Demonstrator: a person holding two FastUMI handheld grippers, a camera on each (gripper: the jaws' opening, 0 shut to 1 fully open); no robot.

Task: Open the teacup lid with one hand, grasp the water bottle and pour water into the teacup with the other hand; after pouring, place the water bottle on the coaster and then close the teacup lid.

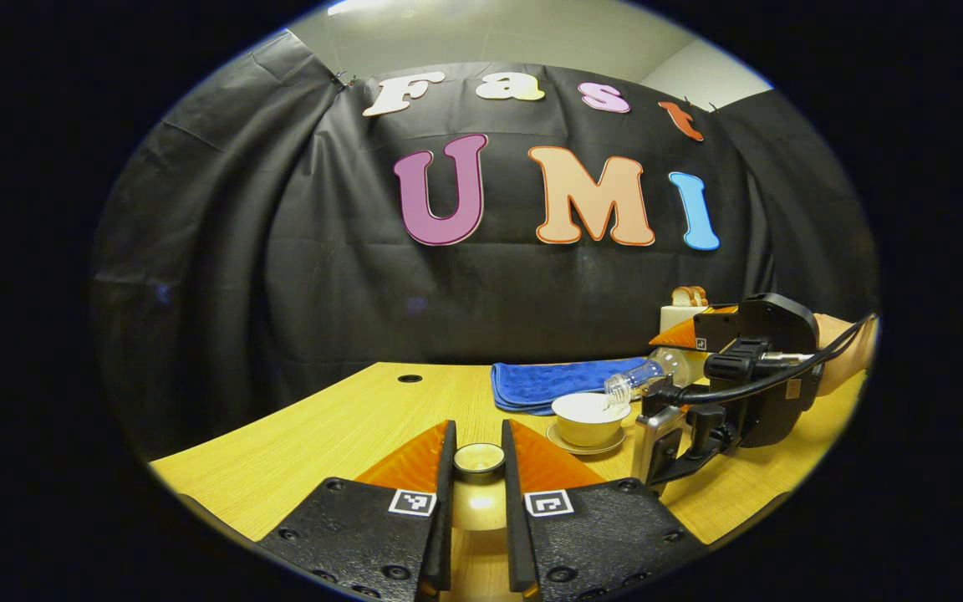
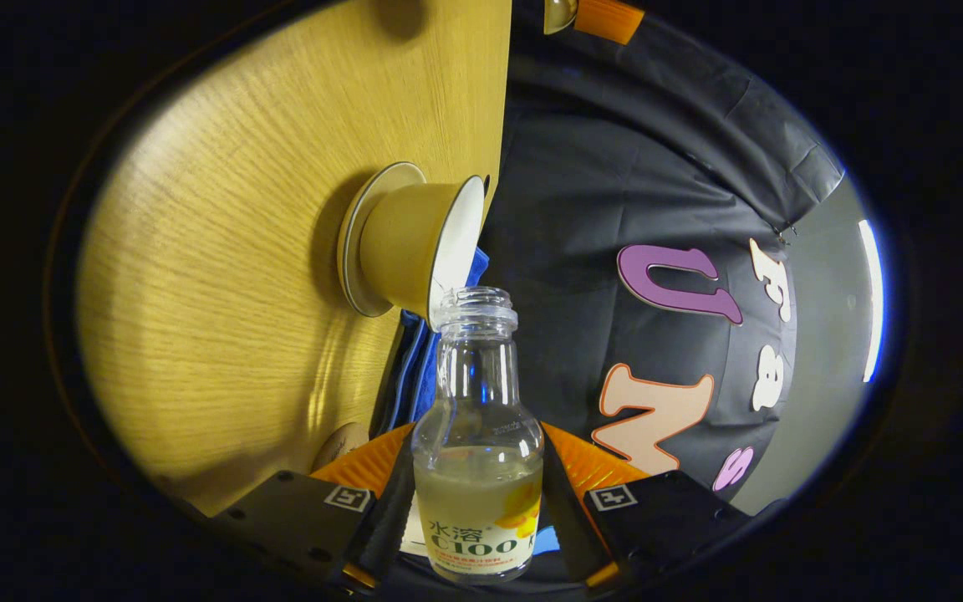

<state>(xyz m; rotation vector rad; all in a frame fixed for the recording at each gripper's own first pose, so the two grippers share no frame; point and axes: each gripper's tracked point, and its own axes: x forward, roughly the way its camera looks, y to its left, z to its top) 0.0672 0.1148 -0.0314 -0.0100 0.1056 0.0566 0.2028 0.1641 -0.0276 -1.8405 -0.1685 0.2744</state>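
Note:
My left gripper point(image 1: 478, 441) is shut on the small round teacup lid point(image 1: 479, 458), held low above the wooden table point(image 1: 339, 426). To its right the uncovered teacup point(image 1: 588, 416) stands on its saucer point(image 1: 583, 445). My right gripper point(image 1: 682, 355) holds the clear water bottle point(image 1: 657, 372) tipped toward the cup, its mouth at the rim. In the right gripper view the bottle point(image 2: 477, 502) sits between the fingers of my right gripper point(image 2: 477, 443), cap off, its neck reaching the teacup point(image 2: 410, 247). Pale liquid fills the bottle's lower part.
A folded blue cloth point(image 1: 548, 383) lies behind the cup. A white toaster with bread point(image 1: 684, 309) stands at the back right. The table has a small round hole point(image 1: 409, 378). A brownish round disc point(image 2: 339, 441), perhaps the coaster, lies beside the cloth.

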